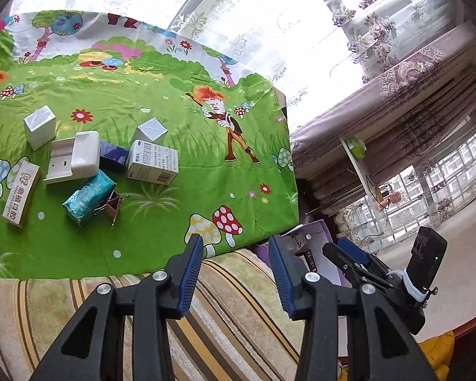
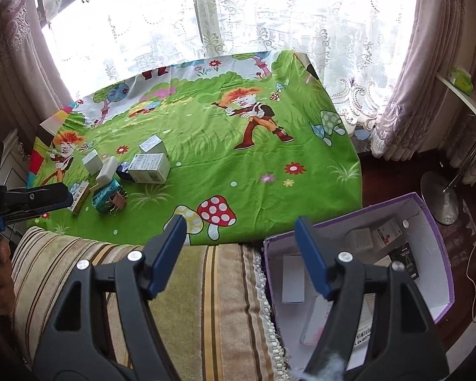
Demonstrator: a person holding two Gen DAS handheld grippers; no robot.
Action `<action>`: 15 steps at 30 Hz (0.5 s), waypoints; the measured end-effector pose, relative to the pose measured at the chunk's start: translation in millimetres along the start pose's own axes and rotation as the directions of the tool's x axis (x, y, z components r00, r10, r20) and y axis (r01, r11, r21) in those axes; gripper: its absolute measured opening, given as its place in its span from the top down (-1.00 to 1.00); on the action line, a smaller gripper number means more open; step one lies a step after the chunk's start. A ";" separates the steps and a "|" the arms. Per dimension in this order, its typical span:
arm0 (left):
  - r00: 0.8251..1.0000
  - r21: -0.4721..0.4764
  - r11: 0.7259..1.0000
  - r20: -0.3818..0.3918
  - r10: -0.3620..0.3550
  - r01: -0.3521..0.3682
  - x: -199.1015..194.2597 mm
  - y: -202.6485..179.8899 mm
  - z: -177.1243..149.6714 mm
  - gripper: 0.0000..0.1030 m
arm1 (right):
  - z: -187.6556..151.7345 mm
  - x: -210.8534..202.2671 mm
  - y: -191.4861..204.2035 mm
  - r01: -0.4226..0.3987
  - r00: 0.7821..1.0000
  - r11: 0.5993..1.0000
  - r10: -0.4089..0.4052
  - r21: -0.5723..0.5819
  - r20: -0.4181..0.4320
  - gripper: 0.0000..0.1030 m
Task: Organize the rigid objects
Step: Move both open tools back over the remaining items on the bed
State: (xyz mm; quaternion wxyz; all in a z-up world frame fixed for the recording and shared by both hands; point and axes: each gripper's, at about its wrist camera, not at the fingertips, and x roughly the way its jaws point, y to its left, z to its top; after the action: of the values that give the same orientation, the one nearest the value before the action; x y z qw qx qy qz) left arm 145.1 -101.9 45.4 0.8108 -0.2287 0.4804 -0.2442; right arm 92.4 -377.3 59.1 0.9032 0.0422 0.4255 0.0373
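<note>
Several small boxes lie clustered on the green cartoon cloth (image 1: pixel 161 101): a white printed carton (image 1: pixel 152 165), a silver box (image 1: pixel 39 125), a white plastic case (image 1: pixel 76 158), a teal foil packet (image 1: pixel 87 200) with binder clips (image 1: pixel 112 204), and a tan lettered box (image 1: pixel 20 193). The cluster also shows in the right wrist view (image 2: pixel 149 168). My left gripper (image 1: pixel 236 244) is open and empty above the striped cushion, right of the cluster. My right gripper (image 2: pixel 241 225) is open and empty at the cloth's near edge, beside the purple box (image 2: pixel 441 273).
The purple box holds several small cartons (image 2: pixel 387 231). A striped cushion (image 2: pixel 206 285) lies at the near side. Curtains and a window (image 2: pixel 238 16) stand behind the table. A lamp base (image 2: pixel 441 197) sits on the floor at right.
</note>
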 end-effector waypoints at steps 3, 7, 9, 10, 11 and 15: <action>0.999 -0.048 0.998 0.026 0.036 -0.035 -7.7 25.4 12.7 0.14 | 7.0 8.4 14.0 -0.021 1.000 1.000 0.021 -0.021 -0.009 -0.44; 0.995 -0.095 0.992 0.039 0.089 -0.085 -11.6 53.2 32.6 0.14 | 18.5 21.0 32.1 -0.046 0.999 0.998 0.045 -0.032 -0.019 -0.44; 0.992 -0.104 0.988 0.039 0.121 -0.117 -11.4 64.6 44.0 0.14 | 25.7 27.7 41.3 -0.058 0.998 0.998 0.057 -0.037 -0.024 -0.45; 0.990 -0.111 0.985 0.040 0.138 -0.133 -11.3 69.8 49.7 0.14 | 29.7 31.0 47.1 -0.063 0.998 0.997 0.062 -0.040 -0.026 -0.45; 0.988 -0.117 0.982 0.042 0.151 -0.145 -10.8 74.9 55.1 0.14 | 33.3 34.3 51.5 -0.067 0.997 0.997 0.066 -0.041 -0.027 -0.45; 0.979 -0.156 0.969 0.040 0.198 -0.190 -3.4 95.9 73.5 0.09 | 48.6 52.9 71.9 -0.084 0.996 0.996 0.082 -0.041 -0.040 -0.49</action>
State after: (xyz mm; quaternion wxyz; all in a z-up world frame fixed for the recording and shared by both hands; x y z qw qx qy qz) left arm 226.1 -15.3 21.5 0.8241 -0.2482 0.4948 -0.1202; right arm 161.3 -302.5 57.2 0.8932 0.0399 0.4398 0.0846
